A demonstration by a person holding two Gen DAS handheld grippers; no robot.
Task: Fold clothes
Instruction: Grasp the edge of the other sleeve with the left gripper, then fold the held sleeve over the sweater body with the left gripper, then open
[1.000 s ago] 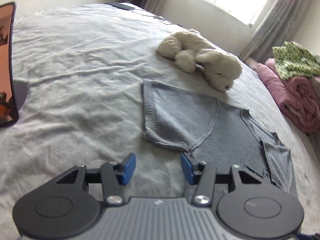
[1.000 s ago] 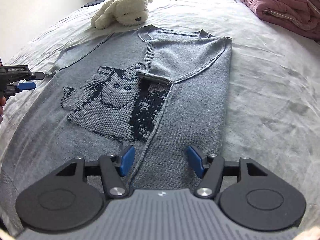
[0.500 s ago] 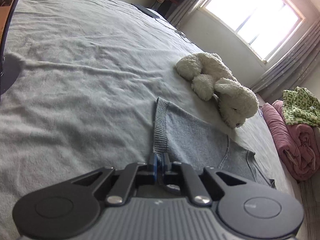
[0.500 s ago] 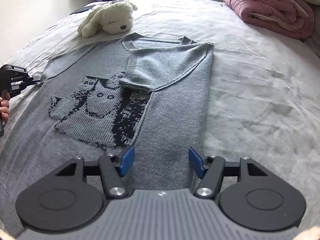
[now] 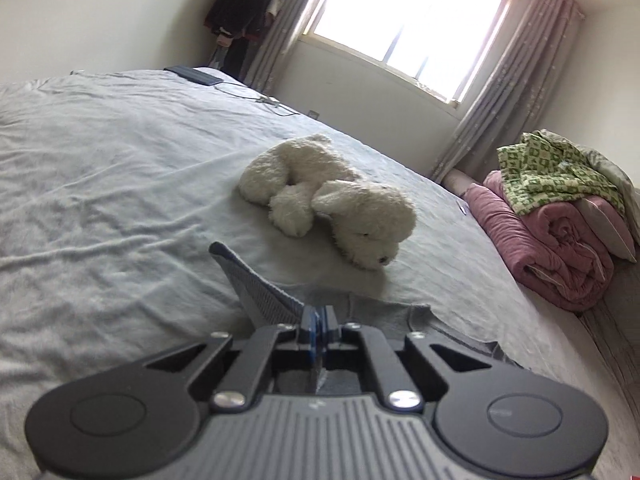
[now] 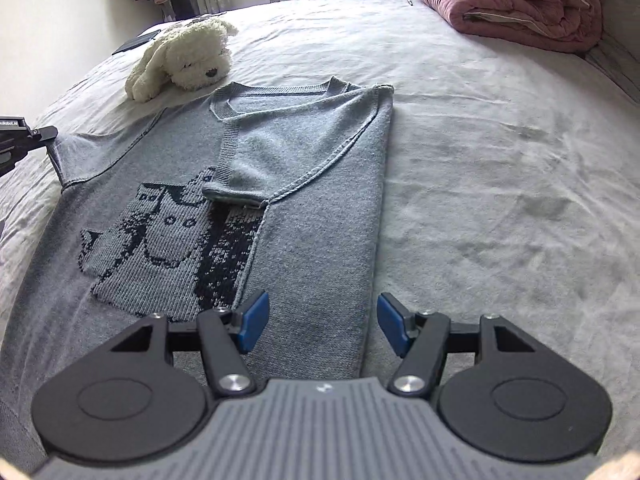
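- One sleeve and side of the grey sweater (image 6: 312,200) lie folded inward on the bed (image 6: 500,160).
- My left gripper (image 5: 319,330) pinches the other sleeve (image 5: 256,292), lifted, fold pending.
- My right gripper (image 6: 318,322) hovers with jaws apart, empty, over the hem.

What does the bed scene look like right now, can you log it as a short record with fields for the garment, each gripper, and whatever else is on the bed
surface: bed with grey sheet
garment: grey sweater, flat, cat pattern up, one sleeve already folded across the chest
left gripper: shut on the cuff of the unfolded sleeve, lifting it
right gripper: open, above the sweater's lower folded edge, holding nothing
stuffed dog: white, beside the collar, not on the sweater
pink blanket: bundled at the far edge
fold status: second sleeve not yet folded
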